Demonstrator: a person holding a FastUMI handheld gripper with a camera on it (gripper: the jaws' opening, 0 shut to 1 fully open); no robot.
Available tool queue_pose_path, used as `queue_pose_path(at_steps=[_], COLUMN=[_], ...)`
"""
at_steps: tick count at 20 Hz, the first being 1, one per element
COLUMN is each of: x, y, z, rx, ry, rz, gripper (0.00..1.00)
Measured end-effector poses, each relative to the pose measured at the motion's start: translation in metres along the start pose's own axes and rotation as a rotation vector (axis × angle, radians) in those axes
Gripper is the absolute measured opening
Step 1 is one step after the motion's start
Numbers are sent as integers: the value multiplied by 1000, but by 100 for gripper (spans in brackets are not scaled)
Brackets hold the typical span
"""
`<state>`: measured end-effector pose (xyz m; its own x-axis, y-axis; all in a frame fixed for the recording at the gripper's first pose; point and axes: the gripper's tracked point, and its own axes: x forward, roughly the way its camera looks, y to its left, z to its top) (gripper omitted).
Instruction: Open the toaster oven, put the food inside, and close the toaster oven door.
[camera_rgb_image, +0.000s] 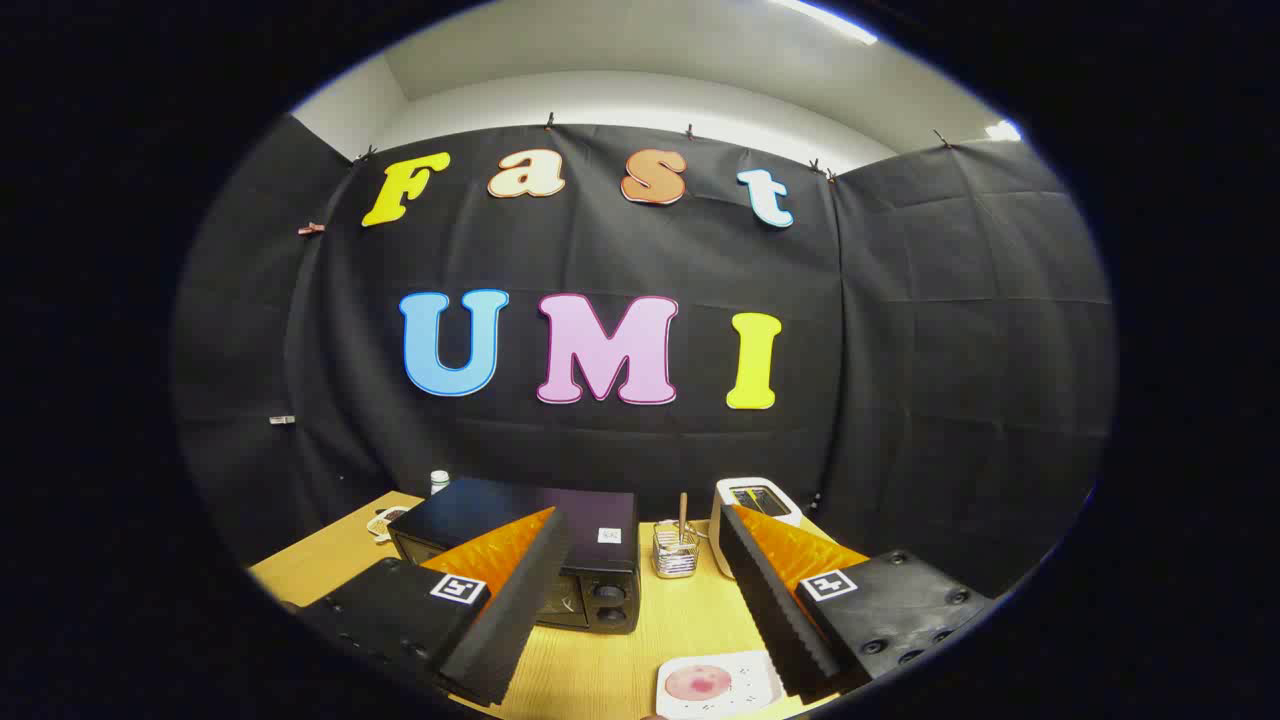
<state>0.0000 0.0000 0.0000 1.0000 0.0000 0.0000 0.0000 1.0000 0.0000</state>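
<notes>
A black toaster oven (540, 545) stands on the wooden table (660, 610) beyond my left finger, which hides much of its front; two knobs show at its right side and the door looks closed. A round pinkish piece of food (697, 683) lies on a white plate (755, 682) close below, just inside my right finger. My gripper (640, 525) is held above the table, open wide, nothing between its fingers.
A small wire basket with a stick in it (676, 550) stands right of the oven. A white pop-up toaster (755, 500) sits behind my right finger. A small white bottle (439, 481) and a small dish (383, 521) are at the oven's far left.
</notes>
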Motion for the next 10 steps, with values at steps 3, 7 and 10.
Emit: queue_pose_path(at_steps=[3, 7, 10], x=[-1, -4, -4], y=[7, 12, 17], z=[-3, -7, -5], rx=[-6, -11, -7], ry=[8, 21, 18], rz=[5, 10, 18], gripper=[98, 98, 98])
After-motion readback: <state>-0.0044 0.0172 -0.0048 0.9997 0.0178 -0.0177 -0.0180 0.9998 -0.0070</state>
